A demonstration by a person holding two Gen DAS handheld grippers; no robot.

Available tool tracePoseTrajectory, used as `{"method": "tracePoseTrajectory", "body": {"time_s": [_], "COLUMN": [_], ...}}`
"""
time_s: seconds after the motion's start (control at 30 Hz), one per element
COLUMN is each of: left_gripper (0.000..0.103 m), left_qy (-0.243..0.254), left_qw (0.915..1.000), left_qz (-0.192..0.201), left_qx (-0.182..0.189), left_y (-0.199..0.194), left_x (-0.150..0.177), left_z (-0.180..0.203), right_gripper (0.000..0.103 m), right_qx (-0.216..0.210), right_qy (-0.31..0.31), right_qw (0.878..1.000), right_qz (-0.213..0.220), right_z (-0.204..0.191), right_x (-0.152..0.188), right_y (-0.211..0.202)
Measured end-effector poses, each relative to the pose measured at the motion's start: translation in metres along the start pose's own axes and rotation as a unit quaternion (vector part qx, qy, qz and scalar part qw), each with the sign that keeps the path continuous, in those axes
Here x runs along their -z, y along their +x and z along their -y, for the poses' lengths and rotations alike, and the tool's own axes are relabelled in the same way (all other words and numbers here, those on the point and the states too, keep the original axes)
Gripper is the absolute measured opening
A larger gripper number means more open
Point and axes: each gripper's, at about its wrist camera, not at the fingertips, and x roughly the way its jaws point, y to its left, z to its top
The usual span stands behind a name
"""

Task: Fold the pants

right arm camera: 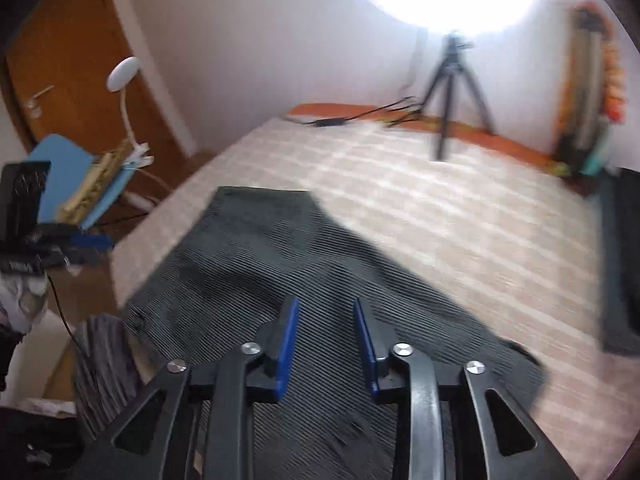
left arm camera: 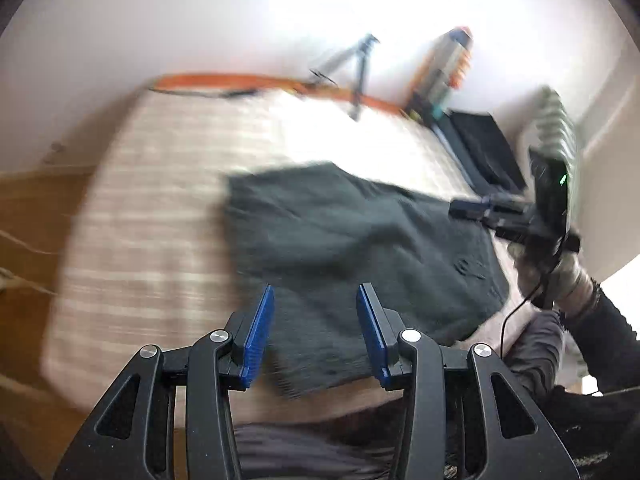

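Bedroom light floods in from a ring lamp on a tripod (right arm camera: pixel 456 92) at the far edge of the bed (right arm camera: pixel 440 208), whose pale striped cover is my work surface. On it, towards the near edge, lie the dark ribbed pants (right arm camera: pixel 288 264), spread in a broad, somewhat rumpled slab with one squared end pointing far-left and a loose corner trailing near-right.

From my left gripper (left arm camera: pixel 316 332) I look down on the near part of the cloth; its blue pads stand apart with only air between them, so that claw is released and holds nothing. My right gripper (right arm camera: pixel 326 344) hangs over the near middle of the pants, its pads also parted with a gap between them and no fabric pinched, so I read it as released too. In the left view I can see that right tool (left arm camera: pixel 532 216) at the right edge of the garment, carried by a gloved hand (left arm camera: pixel 560 276).

My judgement: the pants look doubled over at least once, since I see one compact shape, not two separate legs, though blur keeps me from being sure. Left to do, I think, is a further fold to shorten the slab and some smoothing of the wrinkled near-right corner. A dark folded item (left arm camera: pixel 488 148) sits far-right on the bed.
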Motion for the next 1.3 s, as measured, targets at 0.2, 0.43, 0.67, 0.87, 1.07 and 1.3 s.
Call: {"method": "tracePoseTrajectory", "body": {"time_s": [0.2,0.43,0.67,0.87,1.07,1.3], "left_gripper": [0.045,0.045,0.045,0.045,0.045,0.045], "left_qy": [0.002,-0.011,0.011,0.042,0.051,0.024], "left_qw": [0.9973,0.9985,0.9987,0.9976,0.9981,0.9997], "left_qz": [0.012,0.02,0.045,0.03,0.02,-0.006], "left_qx": [-0.073,-0.049,0.022,0.045,0.027,-0.001], "left_y": [-0.049,-0.012,0.064,0.126,0.167,0.194], "left_x": [-0.015,-0.009,-0.018,-0.027,-0.026,-0.012], "left_z": [-0.039,-0.034,0.033,0.085,0.093,0.073], "right_gripper": [0.021,0.024,0.039,0.058,0.061,0.061], "right_qx": [-0.038,-0.015,-0.01,0.076,0.11,0.045], "right_qy": [0.02,-0.002,0.032,0.115,0.252,0.298], "right_qw": [0.998,0.997,0.999,0.989,0.96,0.952], "right_qz": [-0.039,-0.07,-0.011,0.045,0.059,0.046], "right_z": [-0.021,-0.042,-0.032,0.014,0.092,0.126], "right_x": [-0.013,0.004,0.019,0.062,0.115,0.142], "right_y": [0.066,0.11,0.035,-0.037,-0.069,-0.053]}}
